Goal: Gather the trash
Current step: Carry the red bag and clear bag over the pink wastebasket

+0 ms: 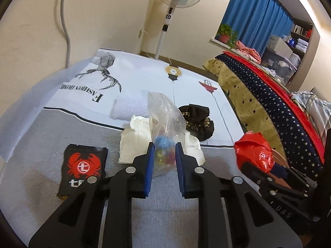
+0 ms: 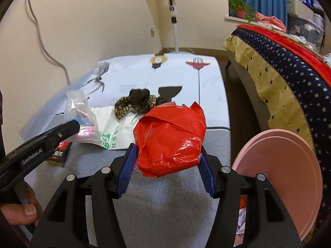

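Observation:
My left gripper (image 1: pixel 164 147) has its blue pads on either side of a clear plastic bag (image 1: pixel 165 117) holding colourful bits; the bag stands up from the table (image 1: pixel 62 128). Its pads are close to the bag's base, and I cannot tell whether they are pressing it. The bag also shows in the right wrist view (image 2: pixel 79 111). My right gripper (image 2: pixel 168 150) is shut on a crumpled red plastic wrapper (image 2: pixel 171 138) and holds it above the table's right edge; the wrapper also shows in the left wrist view (image 1: pixel 255 150).
A black crab-logo packet (image 1: pixel 82 167), a white plastic bag (image 1: pixel 134 144), a white foam roll (image 1: pixel 128 107) and a black-and-gold cloth (image 1: pixel 198 119) lie on the table. A pink bin lid (image 2: pixel 289 175) is at the right. A star-patterned bed (image 1: pixel 269 103) stands beyond.

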